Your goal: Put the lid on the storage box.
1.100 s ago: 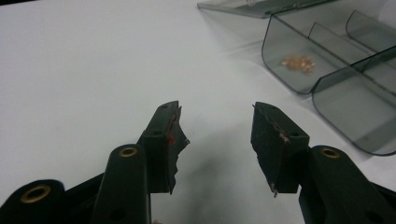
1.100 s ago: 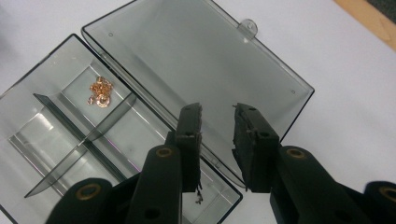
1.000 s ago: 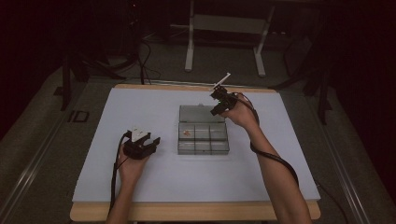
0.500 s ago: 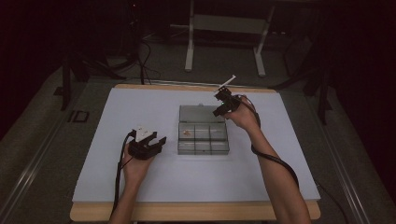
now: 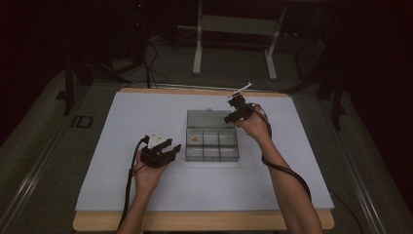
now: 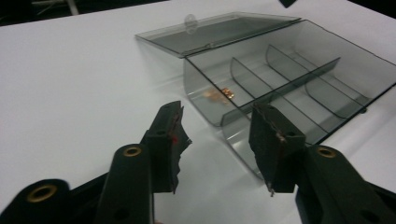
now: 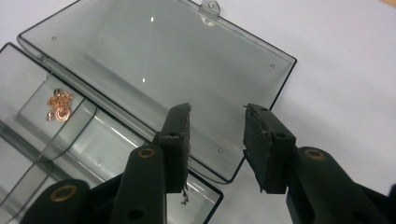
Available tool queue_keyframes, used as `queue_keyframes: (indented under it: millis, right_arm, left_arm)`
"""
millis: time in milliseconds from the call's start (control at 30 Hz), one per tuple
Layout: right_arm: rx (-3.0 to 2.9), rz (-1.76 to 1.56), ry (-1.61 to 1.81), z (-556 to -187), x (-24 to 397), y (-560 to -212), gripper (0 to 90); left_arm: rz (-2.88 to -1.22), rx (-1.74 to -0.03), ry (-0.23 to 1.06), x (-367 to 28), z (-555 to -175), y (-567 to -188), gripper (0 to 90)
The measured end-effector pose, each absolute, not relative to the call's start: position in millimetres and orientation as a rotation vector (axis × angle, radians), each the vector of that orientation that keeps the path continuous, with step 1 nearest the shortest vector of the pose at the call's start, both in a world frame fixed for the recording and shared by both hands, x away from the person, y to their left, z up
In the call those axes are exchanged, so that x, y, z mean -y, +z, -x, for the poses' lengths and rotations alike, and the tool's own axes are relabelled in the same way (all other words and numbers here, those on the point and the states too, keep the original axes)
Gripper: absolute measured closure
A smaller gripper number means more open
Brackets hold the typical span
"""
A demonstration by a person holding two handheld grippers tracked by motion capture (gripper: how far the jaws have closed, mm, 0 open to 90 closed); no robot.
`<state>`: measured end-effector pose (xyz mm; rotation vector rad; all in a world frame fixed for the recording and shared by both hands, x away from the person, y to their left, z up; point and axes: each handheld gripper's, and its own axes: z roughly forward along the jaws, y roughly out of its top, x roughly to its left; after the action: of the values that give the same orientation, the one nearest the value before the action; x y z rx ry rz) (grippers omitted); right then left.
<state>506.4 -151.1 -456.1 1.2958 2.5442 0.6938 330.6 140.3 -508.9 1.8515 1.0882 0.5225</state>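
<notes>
A clear grey plastic compartment box [image 5: 212, 145] lies in the middle of the white table, its lid [image 5: 210, 118] flat open on the far side. Small copper-coloured rings [image 6: 220, 94] [image 7: 58, 105] rest in one far-left compartment. My left gripper [image 5: 166, 150] is open just left of the box, its jaws facing the box's near corner [image 6: 233, 121]. My right gripper [image 5: 233, 110] hovers open over the lid's right edge [image 7: 261, 84], nothing between its jaws.
The white table top [image 5: 122, 122] spreads wide on both sides of the box. A wooden edge [image 5: 204, 220] runs along the front. Behind the table stand a metal frame [image 5: 234, 34] and cables on a dark floor.
My left gripper has moved right, closer to the box's left side. My right gripper has stayed near the lid's right edge with little shift.
</notes>
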Motion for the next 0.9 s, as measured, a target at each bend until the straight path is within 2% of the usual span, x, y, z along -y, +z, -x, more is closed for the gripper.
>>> queue_keyframes:
  millis: [900]
  right_arm:
    - [-2.496,-1.454,0.752,-509.0,166.5,-477.6,54.8]
  left_arm:
    - [-1.927,-1.047,0.468,-107.4,-335.7,-521.4,56.1]
